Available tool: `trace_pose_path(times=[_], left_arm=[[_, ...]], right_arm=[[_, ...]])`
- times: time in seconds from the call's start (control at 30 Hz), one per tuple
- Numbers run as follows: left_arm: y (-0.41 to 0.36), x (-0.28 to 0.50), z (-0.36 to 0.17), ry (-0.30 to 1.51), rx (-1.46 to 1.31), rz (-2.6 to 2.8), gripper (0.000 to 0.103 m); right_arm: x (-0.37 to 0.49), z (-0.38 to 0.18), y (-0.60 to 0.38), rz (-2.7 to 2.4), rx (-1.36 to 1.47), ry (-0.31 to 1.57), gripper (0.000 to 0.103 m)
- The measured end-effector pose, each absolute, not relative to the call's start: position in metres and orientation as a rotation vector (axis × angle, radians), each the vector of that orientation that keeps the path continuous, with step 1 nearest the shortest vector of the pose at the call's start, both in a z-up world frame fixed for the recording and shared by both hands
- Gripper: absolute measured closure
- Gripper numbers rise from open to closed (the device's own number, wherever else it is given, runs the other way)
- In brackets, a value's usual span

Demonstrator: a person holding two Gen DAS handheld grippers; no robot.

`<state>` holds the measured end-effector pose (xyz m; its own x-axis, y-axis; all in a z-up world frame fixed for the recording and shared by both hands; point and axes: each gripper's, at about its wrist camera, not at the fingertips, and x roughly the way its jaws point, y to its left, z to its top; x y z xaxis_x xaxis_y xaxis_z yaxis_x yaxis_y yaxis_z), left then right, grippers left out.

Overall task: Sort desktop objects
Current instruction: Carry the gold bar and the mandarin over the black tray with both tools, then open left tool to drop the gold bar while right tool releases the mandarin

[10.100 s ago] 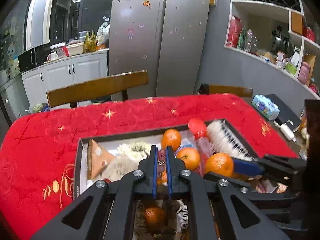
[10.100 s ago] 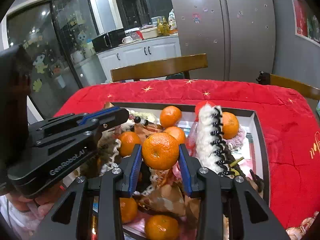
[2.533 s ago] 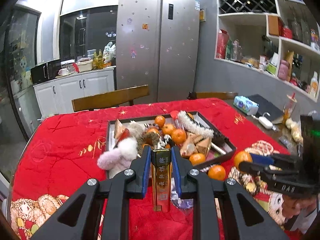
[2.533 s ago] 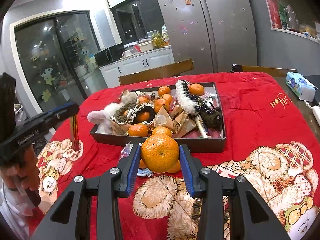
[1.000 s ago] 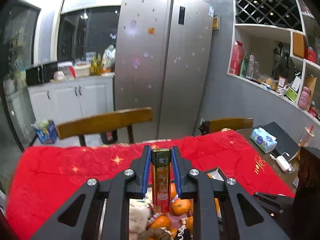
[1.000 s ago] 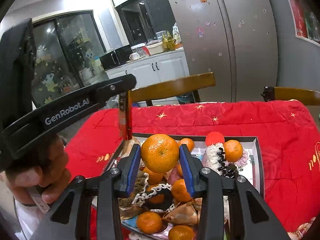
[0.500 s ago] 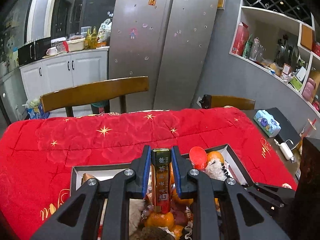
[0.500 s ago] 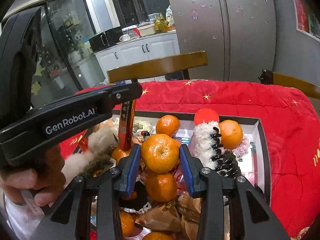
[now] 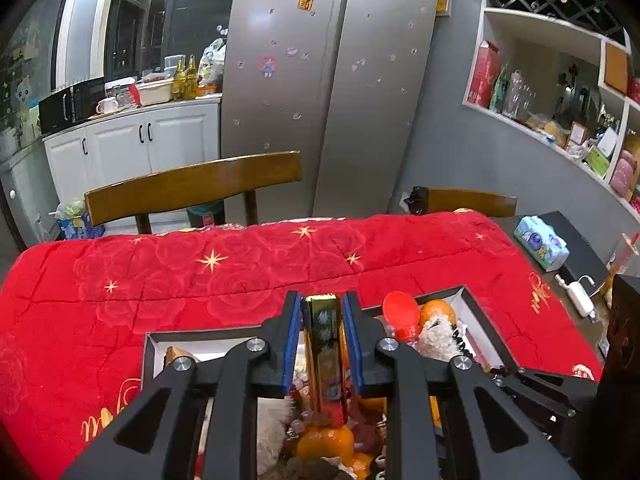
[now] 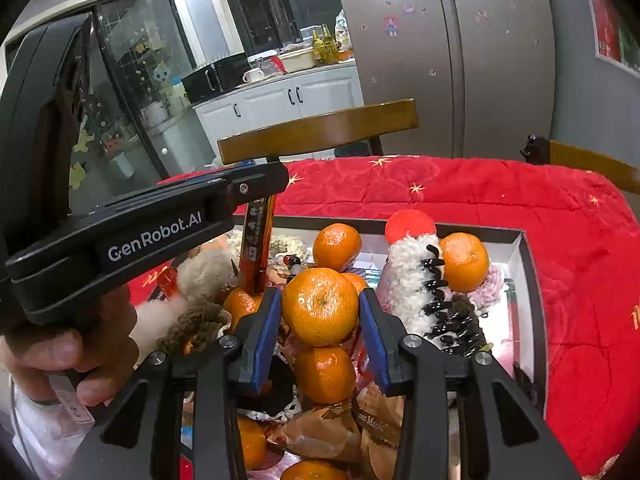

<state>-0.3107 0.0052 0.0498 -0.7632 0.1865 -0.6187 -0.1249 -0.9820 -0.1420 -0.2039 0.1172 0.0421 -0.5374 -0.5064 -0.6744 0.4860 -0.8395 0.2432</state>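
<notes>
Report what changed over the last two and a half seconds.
Both grippers moved from above the tablecloth in front of the tray to low over its contents. The left gripper carried the gold packet along. The right gripper lowered its orange to the pile, and its jaws are opening with the orange between them. The left grip and the tray's place are unchanged.

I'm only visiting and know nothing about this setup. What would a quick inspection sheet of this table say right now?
Surface: red quilted tablecloth.
Job's things: dark tray, crowded with tangerines, plush pieces and snack wrappers.
Clutter: tissue pack beside the cloth.
Grippers: left hand-held gripper shut on a gold-red packet over the tray; right hand-held gripper jaws opening, one tangerine between them.
Cables: white charger off the cloth; nothing else seen.
Surroundings: fridge, wooden chair, wall shelves.
</notes>
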Motion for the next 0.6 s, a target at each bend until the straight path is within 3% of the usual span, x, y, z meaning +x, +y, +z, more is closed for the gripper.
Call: trace_pose_path(times=[0.07,0.13,0.17,0.27,0.33,0.37,0.4,0.43,0.6], left_arm=[[0.006,-0.311,0.049,-0.133,-1.003,2.794,0.077],[0.007,-0.31,0.051,-0.118,-0.99,2.805,0.061],[0.008,-0.309,0.052,-0.112,-0.987,2.807,0.052],[0.009,-0.307,0.057,-0.101,-0.954,2.804,0.049],[0.009,-0.304,0.063,-0.083,-0.931,2.824,0.032],[0.007,-0.303,0.066,-0.094,-0.917,2.827,0.016],[0.006,-0.302,0.068,-0.105,-0.91,2.828,0.004],[0.003,-0.302,0.071,-0.126,-0.901,2.834,0.0],[-0.012,-0.299,0.081,-0.169,-0.859,2.904,0.0]], right_arm=[[-0.204,0.041,0.118,-2.343,1.048,-0.045,0.062],[-0.204,0.042,0.118,-2.339,1.046,-0.047,0.058],[-0.203,0.043,0.118,-2.34,1.042,-0.051,0.051],[-0.201,0.049,0.12,-2.339,1.012,-0.069,0.037],[-0.2,0.054,0.122,-2.34,0.993,-0.087,0.022],[-0.199,0.056,0.123,-2.338,0.983,-0.1,0.009],[-0.199,0.058,0.125,-2.335,0.967,-0.119,0.006],[-0.199,0.06,0.127,-2.332,0.95,-0.138,0.006],[-0.197,0.067,0.131,-2.341,0.914,-0.153,0.001]])
